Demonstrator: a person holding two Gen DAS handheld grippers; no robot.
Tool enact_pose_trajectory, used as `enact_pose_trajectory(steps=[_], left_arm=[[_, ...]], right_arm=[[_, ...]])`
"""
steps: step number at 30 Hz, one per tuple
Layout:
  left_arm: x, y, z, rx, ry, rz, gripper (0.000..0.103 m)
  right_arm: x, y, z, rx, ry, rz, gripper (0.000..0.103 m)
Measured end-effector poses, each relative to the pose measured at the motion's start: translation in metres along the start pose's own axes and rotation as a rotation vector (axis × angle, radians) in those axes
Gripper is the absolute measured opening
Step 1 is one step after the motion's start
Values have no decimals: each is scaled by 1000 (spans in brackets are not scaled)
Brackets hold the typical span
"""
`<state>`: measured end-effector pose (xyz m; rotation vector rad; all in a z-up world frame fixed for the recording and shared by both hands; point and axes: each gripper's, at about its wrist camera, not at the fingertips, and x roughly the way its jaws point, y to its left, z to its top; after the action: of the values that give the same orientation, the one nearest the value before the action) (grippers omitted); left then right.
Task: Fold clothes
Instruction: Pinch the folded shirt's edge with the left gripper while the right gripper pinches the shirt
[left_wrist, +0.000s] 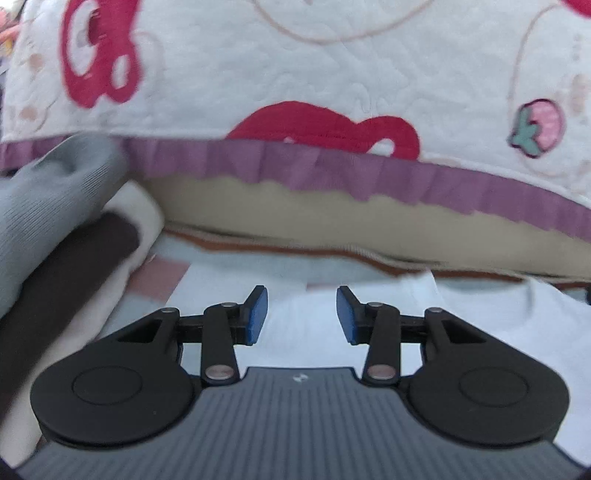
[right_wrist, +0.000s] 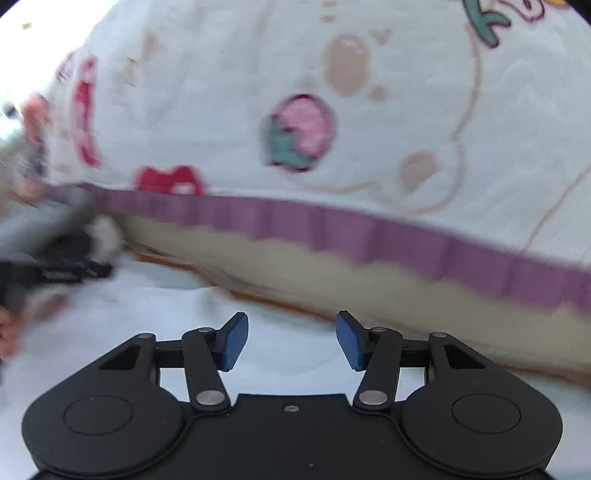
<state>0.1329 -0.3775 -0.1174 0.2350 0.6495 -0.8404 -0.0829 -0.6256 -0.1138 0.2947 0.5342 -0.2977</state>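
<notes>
White garment (left_wrist: 332, 314) blurred, cut off by both grippers, fingers (right_wrist: 232, 341) apart, empty.

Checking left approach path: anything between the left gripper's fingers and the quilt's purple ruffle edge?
Left wrist view: past the open left gripper, only white garment, then a beige cushion edge under the purple ruffle.

White quilted cover (left_wrist: 332, 66) w/ red bows, pink strawberry print (left_wrist: 539, 127) & faint beige outlines fills upper part of both views. Purple ruffled trim (left_wrist: 332, 166) runs along its lower edge; beige layer (left_wrist: 295, 210) sits just below trim, w/ a thin brown-orange edge under that. Checked sheet (left_wrist: 162, 277), pale blue & pink squares, lies beneath. Right view blurred; same cover (right_wrist: 221, 92), trim (right_wrist: 369, 229).
</notes>
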Motion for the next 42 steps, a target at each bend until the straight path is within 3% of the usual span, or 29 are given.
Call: enact_pose_trajectory(steps=[9,12,16,21,26,30,32,36,38,41,42], left_arm=[[-116,99,-61,-34,168,-38,45],[-151,124,-91,-84,287,-76,45],[-185,147,-135,-128,456,-118,45],[-226,157,-173,-57,552,-98,46],[-241,159,-189,-163,631,-282,46],[-240,153,-203,-221,743,-388,46],[-240,144,-207,-153,730,-406,46],[-237,125,-223,13,756,-383,48],[-236,128,-220,-28,741,-408,44],[-235,138,-215,-90,699,-421,17],[-233,141,-216,-107,709,-434,17]], right_arm=[[-52,67,-34,151,150,249,59],[-55,96,-46,127,219,298,59],[-57,142,-58,55,286,378,59],[-58,207,-72,-135,356,470,59],[-59,252,-83,-227,402,495,59],[-79,244,-92,-209,404,377,59],[-92,234,-98,-182,402,298,55],[-158,187,-106,3,283,-11,56],[-192,159,-114,109,284,-81,56],[-237,122,-130,182,318,-213,57],[-251,110,-139,218,331,-259,57]])
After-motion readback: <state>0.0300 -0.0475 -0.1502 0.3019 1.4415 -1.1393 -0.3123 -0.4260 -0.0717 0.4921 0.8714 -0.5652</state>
